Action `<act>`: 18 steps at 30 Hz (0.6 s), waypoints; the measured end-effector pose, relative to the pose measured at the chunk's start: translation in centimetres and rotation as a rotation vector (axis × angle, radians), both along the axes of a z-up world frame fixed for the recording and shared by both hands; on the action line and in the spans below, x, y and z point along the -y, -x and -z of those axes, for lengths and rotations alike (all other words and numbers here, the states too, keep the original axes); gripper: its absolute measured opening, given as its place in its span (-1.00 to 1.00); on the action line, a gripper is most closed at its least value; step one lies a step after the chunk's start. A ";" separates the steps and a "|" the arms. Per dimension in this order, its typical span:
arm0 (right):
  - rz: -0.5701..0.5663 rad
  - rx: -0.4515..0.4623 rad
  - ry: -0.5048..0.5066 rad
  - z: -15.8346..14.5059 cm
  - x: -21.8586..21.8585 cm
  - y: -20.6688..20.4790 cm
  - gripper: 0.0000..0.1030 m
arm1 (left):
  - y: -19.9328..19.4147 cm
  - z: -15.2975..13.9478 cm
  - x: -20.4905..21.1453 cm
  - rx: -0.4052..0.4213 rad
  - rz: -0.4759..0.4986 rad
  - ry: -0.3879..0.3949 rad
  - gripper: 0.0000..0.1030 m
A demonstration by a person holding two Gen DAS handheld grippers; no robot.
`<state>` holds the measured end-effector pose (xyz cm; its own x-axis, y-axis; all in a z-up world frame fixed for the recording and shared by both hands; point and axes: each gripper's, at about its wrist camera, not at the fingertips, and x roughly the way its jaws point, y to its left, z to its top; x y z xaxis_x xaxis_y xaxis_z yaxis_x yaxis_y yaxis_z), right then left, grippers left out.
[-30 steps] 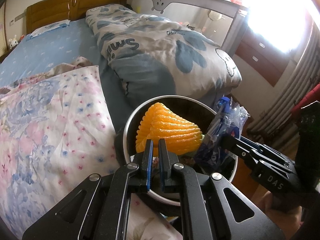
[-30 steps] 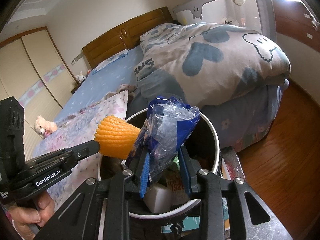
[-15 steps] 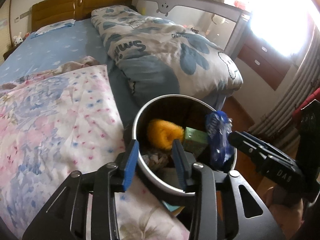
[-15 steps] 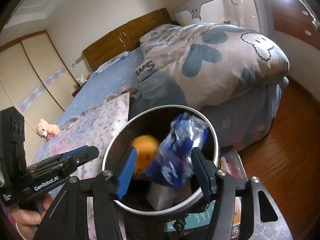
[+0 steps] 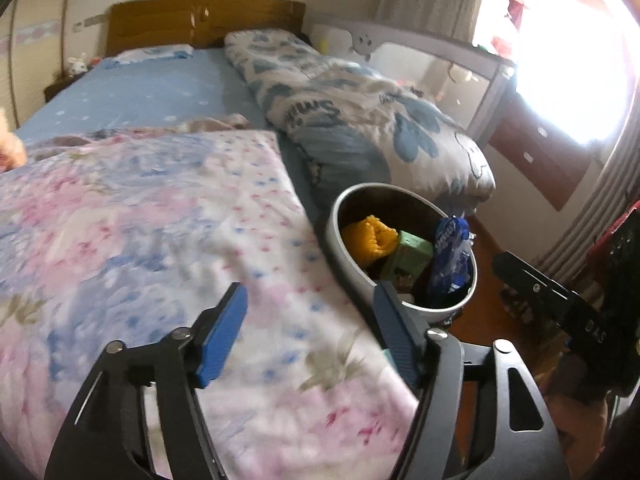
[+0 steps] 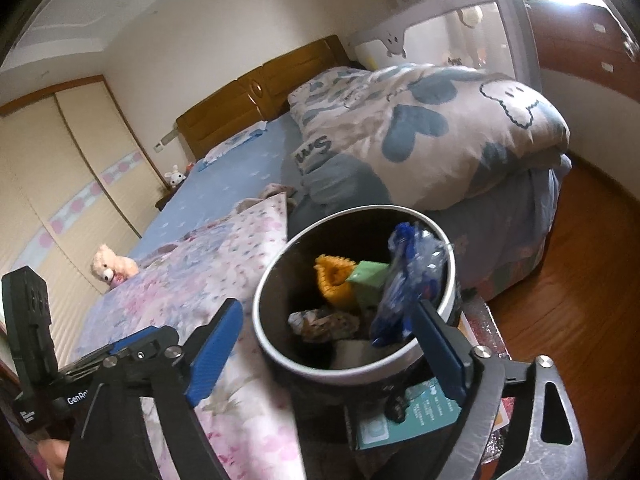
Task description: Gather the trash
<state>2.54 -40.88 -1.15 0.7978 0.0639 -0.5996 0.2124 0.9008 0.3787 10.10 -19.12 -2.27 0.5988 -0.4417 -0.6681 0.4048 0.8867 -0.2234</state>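
Left wrist view, from left to right: a flowered quilt covers the near part of the bed, and the left tool hangs above it with nothing between its blue pads; its jaws have just been opening and now stand released. Just right of the quilt's edge is the round bin, and in it lie an orange foam net, a green box and a blue wrapper leaning against the right wall. Farther right the other tool's arm shows.

Right wrist view, same order: the left tool's body sits at the left edge, then the quilt, then the right tool, jaws just opened wide and empty, one finger on either side of the bin. A blue-and-white duvet is bunched on the bed behind.
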 end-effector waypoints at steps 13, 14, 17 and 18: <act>-0.042 0.203 0.195 -6.0 -7.1 4.4 0.88 | 7.8 -5.9 -5.9 0.341 -0.162 -0.059 1.00; -0.036 0.241 0.229 -7.2 -7.7 5.1 0.97 | 8.5 -6.5 -6.2 0.380 -0.188 -0.067 1.00; -0.015 0.363 0.330 -10.3 -9.3 7.5 1.00 | 10.1 -8.0 -6.9 0.449 -0.240 -0.089 1.00; -0.016 0.380 0.350 -10.7 -9.7 7.9 1.00 | 10.5 -8.1 -7.1 0.465 -0.255 -0.101 1.00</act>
<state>-5.36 -31.17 9.52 0.9639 -0.0749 -0.2555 0.1039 0.9893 0.1023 -0.43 -11.98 5.83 0.9213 -0.1906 -0.3390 0.2095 0.9776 0.0197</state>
